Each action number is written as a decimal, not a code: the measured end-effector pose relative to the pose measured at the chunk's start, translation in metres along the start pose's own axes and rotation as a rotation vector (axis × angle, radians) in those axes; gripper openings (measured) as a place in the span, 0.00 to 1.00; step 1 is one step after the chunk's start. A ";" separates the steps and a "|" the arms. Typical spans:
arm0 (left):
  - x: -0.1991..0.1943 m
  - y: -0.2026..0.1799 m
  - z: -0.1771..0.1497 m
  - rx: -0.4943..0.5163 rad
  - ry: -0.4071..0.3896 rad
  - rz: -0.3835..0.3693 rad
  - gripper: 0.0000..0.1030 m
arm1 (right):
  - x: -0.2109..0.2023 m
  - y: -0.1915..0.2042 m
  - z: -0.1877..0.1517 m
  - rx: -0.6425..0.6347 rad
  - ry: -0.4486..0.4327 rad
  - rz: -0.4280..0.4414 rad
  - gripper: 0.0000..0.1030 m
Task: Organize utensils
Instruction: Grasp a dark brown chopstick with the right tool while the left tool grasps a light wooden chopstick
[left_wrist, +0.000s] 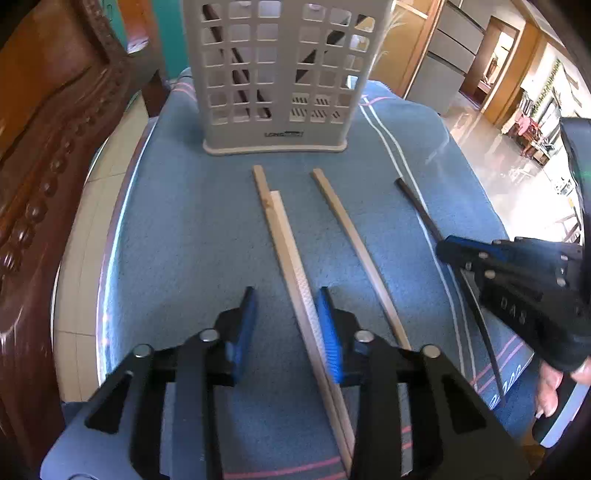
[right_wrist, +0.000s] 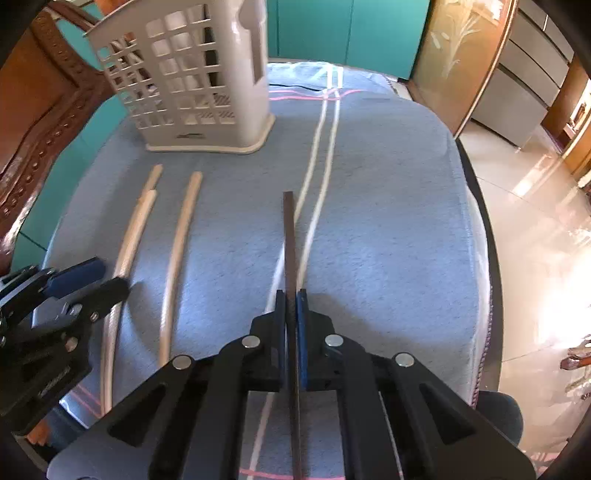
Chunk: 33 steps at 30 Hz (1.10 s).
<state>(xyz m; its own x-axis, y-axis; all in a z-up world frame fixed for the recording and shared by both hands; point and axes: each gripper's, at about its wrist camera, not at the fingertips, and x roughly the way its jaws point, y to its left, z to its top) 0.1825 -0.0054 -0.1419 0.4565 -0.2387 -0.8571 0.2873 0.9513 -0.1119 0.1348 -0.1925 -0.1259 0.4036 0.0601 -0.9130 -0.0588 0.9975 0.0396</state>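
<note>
Dark chopstick (right_wrist: 290, 240) clamped between right fingers (right_wrist: 301, 332); left fingers (left_wrist: 327, 328) spread, straddling pale chopsticks (left_wrist: 291, 266).

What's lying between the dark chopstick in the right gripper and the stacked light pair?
One light wooden chopstick, lying alone on the blue towel; the right wrist view shows it.

Three pale wooden chopsticks (left_wrist: 284, 236) and one dark chopstick (right_wrist: 290, 240) lie flat before an upright grey lattice holder (left_wrist: 280, 74).

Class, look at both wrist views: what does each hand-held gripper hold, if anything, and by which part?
The right hand-held gripper clamps the dark chopstick partway along its shaft. The left hand-held gripper is open, holding nothing.
</note>
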 end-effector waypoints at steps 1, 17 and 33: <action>-0.001 -0.002 0.002 0.004 0.005 -0.027 0.15 | -0.001 -0.003 -0.001 0.011 -0.003 0.013 0.06; -0.013 0.026 0.036 -0.133 -0.018 -0.001 0.15 | -0.011 -0.019 0.011 0.028 -0.058 0.046 0.21; 0.028 0.013 0.067 -0.077 0.055 0.143 0.20 | 0.014 -0.015 0.020 -0.006 -0.031 0.033 0.22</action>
<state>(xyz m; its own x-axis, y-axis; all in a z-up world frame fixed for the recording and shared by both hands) 0.2554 -0.0127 -0.1336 0.4410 -0.0910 -0.8929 0.1565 0.9874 -0.0233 0.1593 -0.2057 -0.1315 0.4297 0.0941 -0.8981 -0.0781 0.9947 0.0668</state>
